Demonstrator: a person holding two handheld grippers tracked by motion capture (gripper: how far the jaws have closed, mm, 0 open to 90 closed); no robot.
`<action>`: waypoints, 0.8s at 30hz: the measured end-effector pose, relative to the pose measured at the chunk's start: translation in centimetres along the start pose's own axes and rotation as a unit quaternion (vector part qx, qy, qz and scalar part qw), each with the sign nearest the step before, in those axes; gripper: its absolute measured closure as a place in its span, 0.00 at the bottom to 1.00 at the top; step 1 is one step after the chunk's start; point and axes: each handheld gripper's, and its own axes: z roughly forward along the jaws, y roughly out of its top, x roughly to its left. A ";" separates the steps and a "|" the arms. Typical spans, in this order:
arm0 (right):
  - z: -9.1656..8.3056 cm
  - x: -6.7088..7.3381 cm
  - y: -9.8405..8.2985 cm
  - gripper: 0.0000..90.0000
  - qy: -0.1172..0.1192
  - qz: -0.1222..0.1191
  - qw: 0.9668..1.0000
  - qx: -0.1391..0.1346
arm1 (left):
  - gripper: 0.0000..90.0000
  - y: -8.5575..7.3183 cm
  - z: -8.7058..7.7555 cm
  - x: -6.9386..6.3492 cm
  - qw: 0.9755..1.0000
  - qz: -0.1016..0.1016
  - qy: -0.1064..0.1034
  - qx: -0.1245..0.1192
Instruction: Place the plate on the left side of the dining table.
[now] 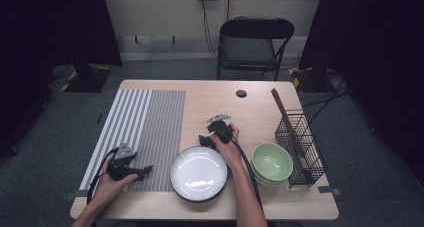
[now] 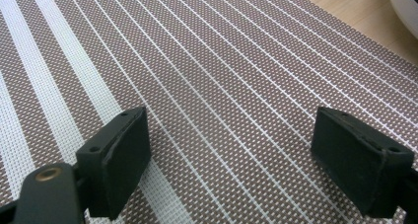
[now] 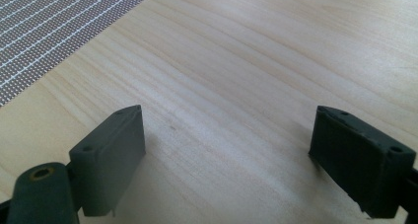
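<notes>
My left gripper lies low over the striped brown-and-white placemat near the table's front left, pointing right toward the white plate. Its jaws stand wide apart in the left gripper view, left gripper open over the placemat, with nothing between them. My right gripper rests on bare wood just behind the plate, pointing left. In the right gripper view the right gripper is open over the wooden table, empty.
A stack of green bowls sits right of the plate. A black wire rack with a long brown utensil stands at the table's right edge. A black chair is behind the table. A small dark disc lies at the back.
</notes>
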 end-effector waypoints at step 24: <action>-1.4 0.3 1.1 0.21 -0.012 -0.005 1.000 0.010 | 0.24 1.0 -0.8 -0.5 1.000 -0.024 -0.005 -0.003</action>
